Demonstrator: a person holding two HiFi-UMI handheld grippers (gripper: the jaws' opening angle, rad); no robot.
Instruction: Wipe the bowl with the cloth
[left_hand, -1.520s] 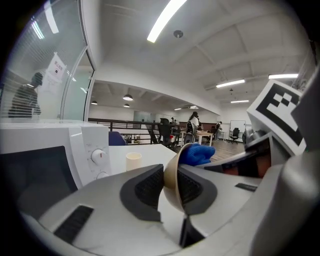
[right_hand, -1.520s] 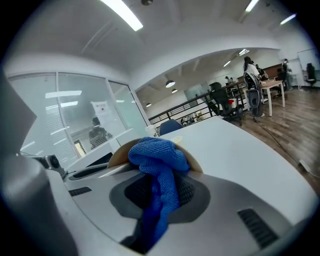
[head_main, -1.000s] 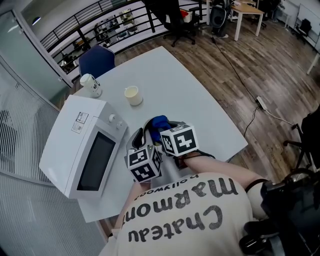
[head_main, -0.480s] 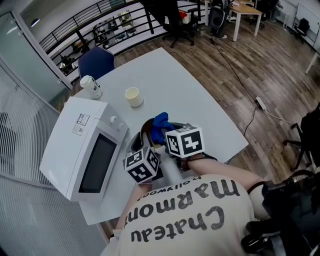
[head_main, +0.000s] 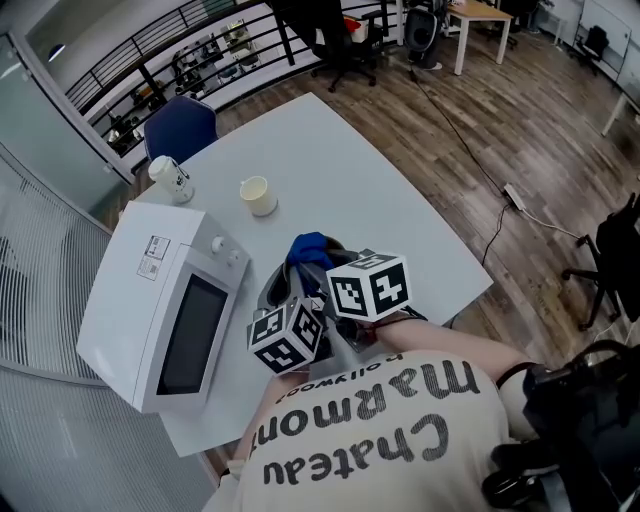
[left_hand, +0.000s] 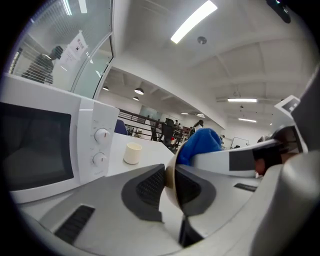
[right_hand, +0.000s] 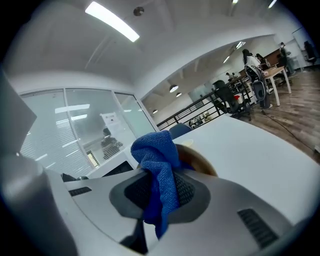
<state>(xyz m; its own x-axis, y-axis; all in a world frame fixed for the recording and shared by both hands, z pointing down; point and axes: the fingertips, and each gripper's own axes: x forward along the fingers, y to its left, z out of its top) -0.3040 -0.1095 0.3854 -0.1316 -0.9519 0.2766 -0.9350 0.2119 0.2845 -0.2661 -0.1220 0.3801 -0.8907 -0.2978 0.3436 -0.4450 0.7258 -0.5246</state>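
Wiping underway: bowl (right_hand: 200, 161) rim is pinched by left gripper (left_hand: 170, 181), jaws just tightened.
Cloth (right_hand: 156, 150) is clamped in right gripper (right_hand: 163, 192); a sweep round the inside is called for.

The white table (head_main: 390, 190) carries 3 things: a white microwave (head_main: 150, 310) at its left edge, a small cream cup (head_main: 258, 195) near the middle, and a white printed container (head_main: 170, 178) by the far corner.
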